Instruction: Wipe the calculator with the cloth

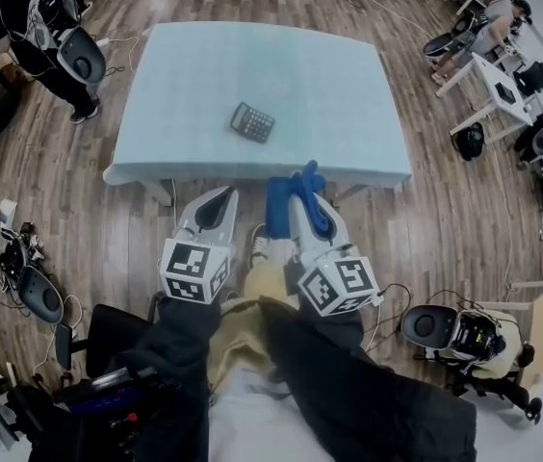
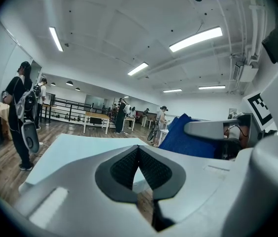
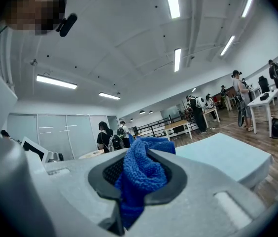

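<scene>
**Head view.** A pale blue-green table [image 1: 185, 85] stands on a wood-plank floor [image 1: 445, 219]. The calculator [image 1: 252, 121] lies flat on it, about midway between the left and right edges and somewhat closer to the near edge. It is a small dark rectangular slab, its face showing a grid of lighter keys, and it is turned slightly askew to the table edges. Nothing touches it. The left claw [image 1: 221, 200] is held just short of the near edge, over the floor. The right claw [image 1: 302, 198] is beside it, carrying a bright blue cloth [image 1: 281, 205] whose upper end reaches the line of the near edge. Both claws are well apart from the calculator.

**Left gripper view.** The left claw [image 2: 139, 149] is pressed together: its dark ribbed pads [image 2: 124, 169] meet at the tips, with nothing between them. The table [image 2: 80, 152] stretches away beyond it. To the right are the cloth [image 2: 188, 137] and the right claw's grey body. The calculator does not show here.

**Right gripper view.** The right claw [image 3: 140, 158] pinches the cloth [image 3: 141, 174], a looped terry fabric bunched between the pads and spilling above and below them. A corner of the table [image 3: 227, 154] lies to the right. The calculator does not show here either.
</scene>
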Available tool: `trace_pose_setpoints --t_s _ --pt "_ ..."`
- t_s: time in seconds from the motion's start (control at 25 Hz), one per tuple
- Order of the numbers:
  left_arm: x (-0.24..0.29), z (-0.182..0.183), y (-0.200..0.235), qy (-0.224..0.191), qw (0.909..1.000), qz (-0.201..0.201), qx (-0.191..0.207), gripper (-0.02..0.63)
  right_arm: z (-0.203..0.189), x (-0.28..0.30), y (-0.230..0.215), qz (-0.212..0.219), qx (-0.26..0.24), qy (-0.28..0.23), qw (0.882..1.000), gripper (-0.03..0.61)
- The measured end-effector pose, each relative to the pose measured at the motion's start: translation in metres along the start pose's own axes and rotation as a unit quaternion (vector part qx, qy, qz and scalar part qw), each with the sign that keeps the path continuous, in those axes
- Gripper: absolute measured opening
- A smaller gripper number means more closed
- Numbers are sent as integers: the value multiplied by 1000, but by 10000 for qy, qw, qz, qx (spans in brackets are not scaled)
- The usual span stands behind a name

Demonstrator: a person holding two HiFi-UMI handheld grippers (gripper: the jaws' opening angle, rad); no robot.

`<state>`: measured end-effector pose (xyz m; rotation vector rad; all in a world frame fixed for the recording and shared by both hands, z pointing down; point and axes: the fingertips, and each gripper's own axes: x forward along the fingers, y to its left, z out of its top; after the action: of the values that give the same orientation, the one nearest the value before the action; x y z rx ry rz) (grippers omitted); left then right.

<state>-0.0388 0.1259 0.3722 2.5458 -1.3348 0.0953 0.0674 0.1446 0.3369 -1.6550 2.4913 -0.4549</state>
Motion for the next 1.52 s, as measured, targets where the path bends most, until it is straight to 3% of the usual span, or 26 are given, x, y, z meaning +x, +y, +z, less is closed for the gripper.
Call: trace_pose_setpoints --t_s 0.36,0.76,1.2,1.52 --pt "55 20 44 -40 9995 297 55 -3 12 71 -32 203 98 -31 9997 55" --pt "156 45 83 127 9991 394 15 -3 29 165 -93 325 309 150 9989 55" --pt "242 32 125 530 9953 754 -303 -3 10 247 -159 485 730 711 9936 55" --pt "257 17 148 789 9917 908 -464 -3 -7 274 -167 507 833 986 9903 56"
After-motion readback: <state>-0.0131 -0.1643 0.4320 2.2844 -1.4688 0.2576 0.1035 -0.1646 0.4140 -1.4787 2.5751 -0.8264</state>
